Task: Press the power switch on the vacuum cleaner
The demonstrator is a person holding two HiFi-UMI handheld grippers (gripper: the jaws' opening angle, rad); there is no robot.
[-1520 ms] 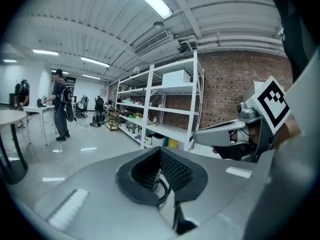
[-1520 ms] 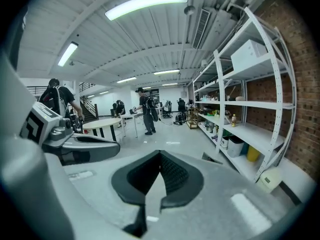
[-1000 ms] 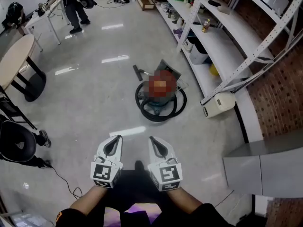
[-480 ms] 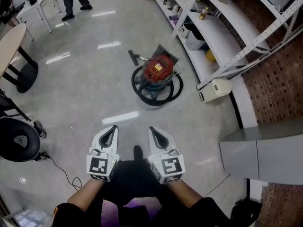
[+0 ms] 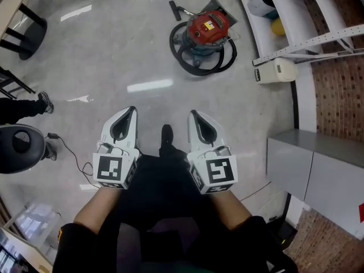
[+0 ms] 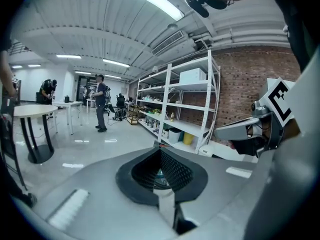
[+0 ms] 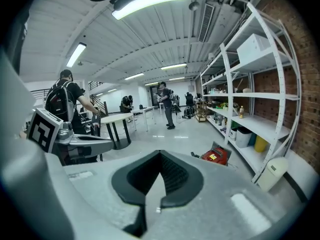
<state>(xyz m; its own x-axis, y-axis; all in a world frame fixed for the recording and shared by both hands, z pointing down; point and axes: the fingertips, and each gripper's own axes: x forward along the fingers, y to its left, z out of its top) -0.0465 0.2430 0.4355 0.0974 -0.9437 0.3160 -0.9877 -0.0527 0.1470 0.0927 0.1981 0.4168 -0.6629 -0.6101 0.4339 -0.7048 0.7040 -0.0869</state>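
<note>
left hand-held gripper (image 5: pixel 129 114) closed | right hand-held gripper (image 5: pixel 195 117) closed | vacuum cleaner (image 5: pixel 208 28) well apart

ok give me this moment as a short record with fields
target: vacuum cleaner, red, on the floor beside the white rack
hose: black hose coiled around it
left tool: shut, empty
right tool: shut, empty
contact: none; both tools side by side, well short of the vacuum cleaner
switch: too small to make out

The right gripper (image 7: pixel 160 168) is seen with jaws pressed together, and nothing is held. A red vacuum cleaner (image 7: pixel 216 156) is seen on the floor, near white shelves (image 7: pixel 260 125).
</note>
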